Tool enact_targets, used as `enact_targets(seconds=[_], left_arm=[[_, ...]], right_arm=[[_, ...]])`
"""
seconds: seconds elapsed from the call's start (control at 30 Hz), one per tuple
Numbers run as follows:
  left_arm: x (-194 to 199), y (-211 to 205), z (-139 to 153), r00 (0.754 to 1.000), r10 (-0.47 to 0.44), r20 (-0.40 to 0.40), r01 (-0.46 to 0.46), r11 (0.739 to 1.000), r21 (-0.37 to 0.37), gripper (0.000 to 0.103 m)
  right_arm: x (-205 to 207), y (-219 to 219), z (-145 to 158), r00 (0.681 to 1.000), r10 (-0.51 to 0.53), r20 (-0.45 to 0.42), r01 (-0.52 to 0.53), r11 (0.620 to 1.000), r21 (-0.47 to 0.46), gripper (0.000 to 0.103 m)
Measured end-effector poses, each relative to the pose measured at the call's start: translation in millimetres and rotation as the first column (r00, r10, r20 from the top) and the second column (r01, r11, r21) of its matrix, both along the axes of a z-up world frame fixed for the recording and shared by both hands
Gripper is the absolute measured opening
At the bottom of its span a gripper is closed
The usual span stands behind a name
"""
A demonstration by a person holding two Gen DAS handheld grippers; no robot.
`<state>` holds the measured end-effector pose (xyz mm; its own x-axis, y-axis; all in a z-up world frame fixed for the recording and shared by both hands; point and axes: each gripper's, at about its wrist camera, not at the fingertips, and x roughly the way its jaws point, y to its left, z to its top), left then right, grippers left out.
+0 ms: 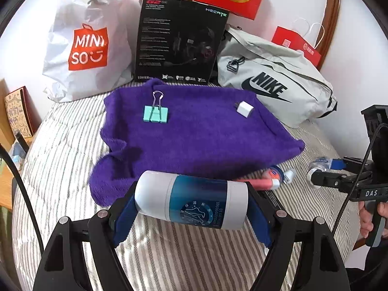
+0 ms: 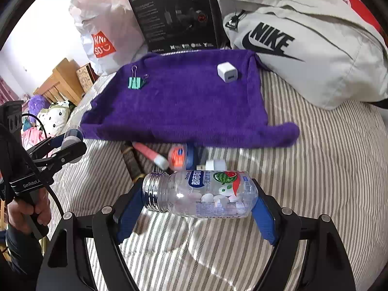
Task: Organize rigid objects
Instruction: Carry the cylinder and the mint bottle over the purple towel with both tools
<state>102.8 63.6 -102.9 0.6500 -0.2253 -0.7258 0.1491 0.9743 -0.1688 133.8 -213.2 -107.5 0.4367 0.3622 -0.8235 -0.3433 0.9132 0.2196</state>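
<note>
My left gripper (image 1: 191, 201) is clamped end to end on a white and blue cylinder (image 1: 191, 200), held crosswise above the striped bed (image 1: 169, 262) just off the near edge of the purple towel (image 1: 189, 131). My right gripper (image 2: 198, 195) is clamped the same way on a clear candy bottle (image 2: 201, 195) with its metal cap to the left. On the towel's far edge lie a green binder clip (image 1: 155, 114) and a white charger (image 1: 245, 108), well apart, while at its near edge a few small things, one perhaps a pink tube (image 2: 148, 154), are partly hidden.

Bright daylight, sharp, fisheye-warped edges
</note>
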Motion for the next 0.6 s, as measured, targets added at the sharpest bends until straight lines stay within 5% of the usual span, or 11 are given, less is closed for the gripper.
enact_targets(seconds=[0.33, 0.6], left_arm=[[30, 14, 4, 0.999, 0.047, 0.002, -0.047, 0.999, -0.003, 0.079], [61, 23, -5, 0.997, 0.078, -0.015, -0.078, 0.997, 0.004, 0.079]], right_arm=[[47, 11, 20, 0.998, 0.019, 0.058, -0.018, 1.000, -0.012, 0.081], [107, 20, 6, 0.999, 0.008, 0.031, -0.007, 1.000, -0.014, 0.081]])
